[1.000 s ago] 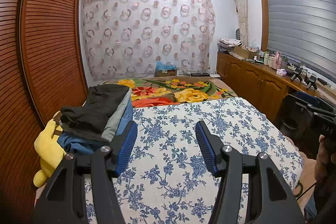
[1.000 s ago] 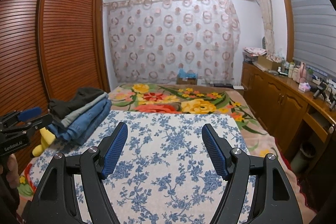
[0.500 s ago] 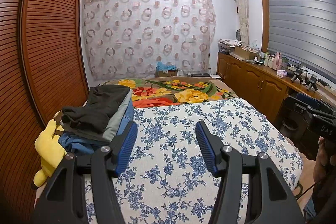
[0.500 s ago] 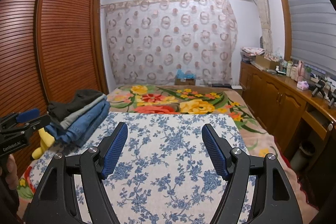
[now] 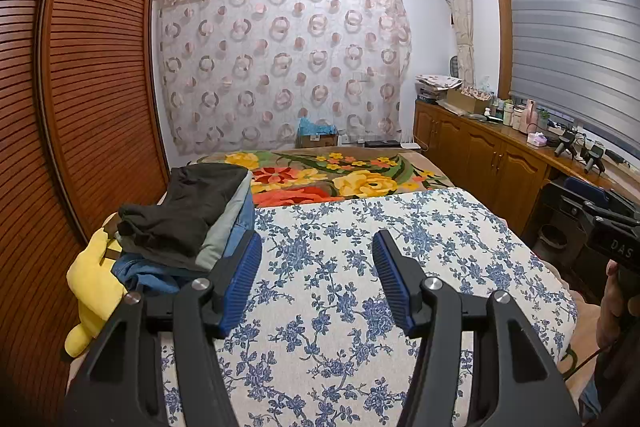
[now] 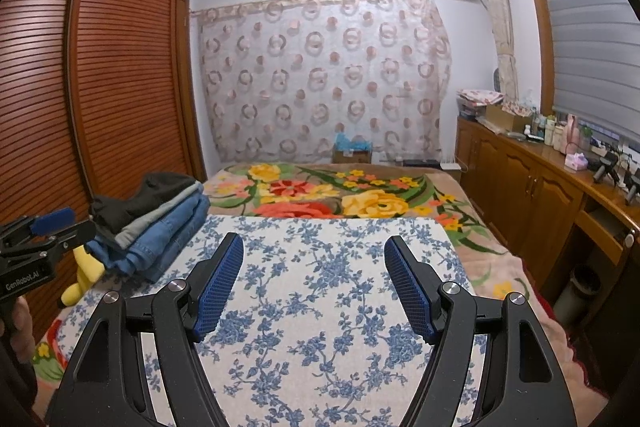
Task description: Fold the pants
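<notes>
Change since earlier frames: none. Both claws hang where they were, and the clothes pile has not shifted.

Left claw (image 5: 316, 271): released, blue ribbed pads apart, nothing between them, poised over the blue-and-white floral bedspread (image 5: 340, 307).
Right claw (image 6: 314, 277): released, spread wider, empty, over the same spread.

Task item: stack of folded pants (image 5: 188, 223) at the left edge of the bed, beside the brown louvred wardrobe (image 5: 92, 87). It lies just past the left claw's left pad; whether they touch cannot be told.

Count, top down:
- dark charcoal garment (image 5: 192, 207): 1
- grey-green garment (image 6: 148, 221): 1
- blue denim layers (image 6: 168, 239): at least 2, exact number not readable
- yellow plush toy (image 5: 94, 287), partly under the stack: 1
- unfolded pants on the spread: 0 seen

Step in hand, as judged: fetching the next pair, or the work is finished, since all visible pants lie folded. If a pair is to be taken, pinch the top layer only at its near edge, lift clear of the stack, and spread it flat mid-bed using both claws at the waistband corners.
</notes>
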### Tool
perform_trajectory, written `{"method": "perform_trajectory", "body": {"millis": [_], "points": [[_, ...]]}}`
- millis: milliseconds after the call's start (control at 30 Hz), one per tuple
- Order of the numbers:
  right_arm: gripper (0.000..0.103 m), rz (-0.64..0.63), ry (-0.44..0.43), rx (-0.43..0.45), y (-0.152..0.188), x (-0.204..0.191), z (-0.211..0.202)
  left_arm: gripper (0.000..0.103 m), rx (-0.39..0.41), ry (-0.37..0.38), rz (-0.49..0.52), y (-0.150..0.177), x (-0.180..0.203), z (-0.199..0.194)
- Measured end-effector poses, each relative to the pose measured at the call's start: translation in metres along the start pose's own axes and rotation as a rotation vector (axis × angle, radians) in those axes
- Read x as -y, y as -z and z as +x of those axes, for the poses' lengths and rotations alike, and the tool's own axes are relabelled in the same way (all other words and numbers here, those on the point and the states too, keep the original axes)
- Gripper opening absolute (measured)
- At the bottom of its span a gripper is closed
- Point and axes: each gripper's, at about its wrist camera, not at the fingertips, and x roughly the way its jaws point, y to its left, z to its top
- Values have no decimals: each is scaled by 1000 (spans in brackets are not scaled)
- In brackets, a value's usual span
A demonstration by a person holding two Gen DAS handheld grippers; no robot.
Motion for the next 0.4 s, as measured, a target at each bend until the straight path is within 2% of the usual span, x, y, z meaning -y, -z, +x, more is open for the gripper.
{"method": "perform_trajectory", "body": {"millis": [400], "points": [[75, 1, 0, 1, -1, 0, 1, 57, 0, -1, 1, 0, 0, -1]]}}
